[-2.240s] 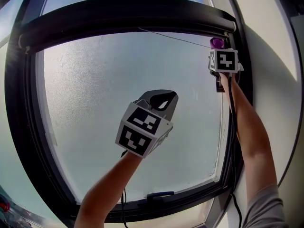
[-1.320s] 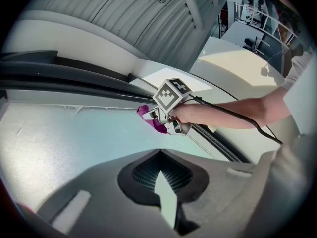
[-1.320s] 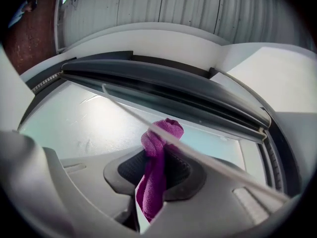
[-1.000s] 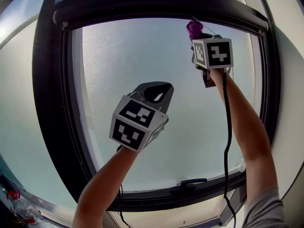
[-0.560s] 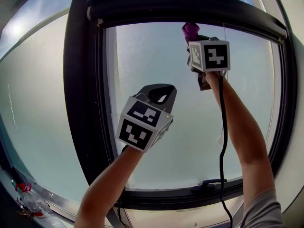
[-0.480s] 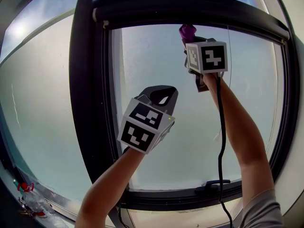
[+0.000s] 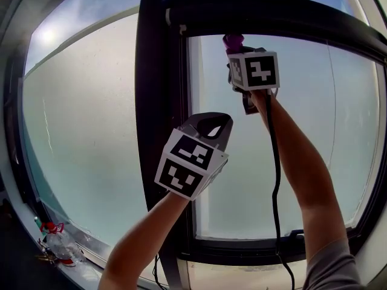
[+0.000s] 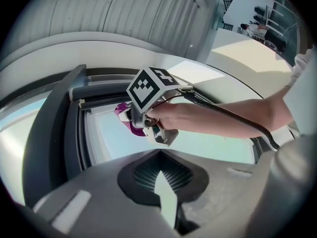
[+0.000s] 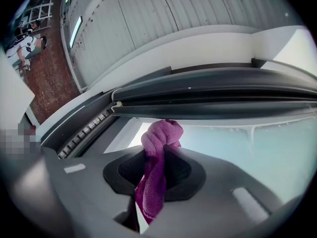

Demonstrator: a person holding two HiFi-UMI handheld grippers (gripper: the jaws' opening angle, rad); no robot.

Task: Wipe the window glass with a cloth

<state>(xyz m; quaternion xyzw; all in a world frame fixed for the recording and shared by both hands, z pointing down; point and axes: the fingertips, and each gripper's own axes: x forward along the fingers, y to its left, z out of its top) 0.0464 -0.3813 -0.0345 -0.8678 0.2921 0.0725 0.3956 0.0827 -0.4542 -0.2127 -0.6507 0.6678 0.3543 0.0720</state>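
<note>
The purple cloth is pinched in my right gripper, which is shut on it and held high against the frosted window glass, just under the black top frame near the pane's upper left corner. In the right gripper view the cloth bunches out past the gripper and meets the glass. My left gripper hovers lower, in front of the pane's left edge, shut and holding nothing. The left gripper view looks past the gripper up at the cloth.
A thick black mullion separates this pane from a wide left pane. The black top bar runs above the right gripper. A window handle sits on the bottom frame. A bottle stands on the lower left sill. A cable hangs along the right arm.
The right gripper has slid the cloth leftward along the top of the pane, from the upper right corner toward the upper left. The left gripper has stayed about where it was.
</note>
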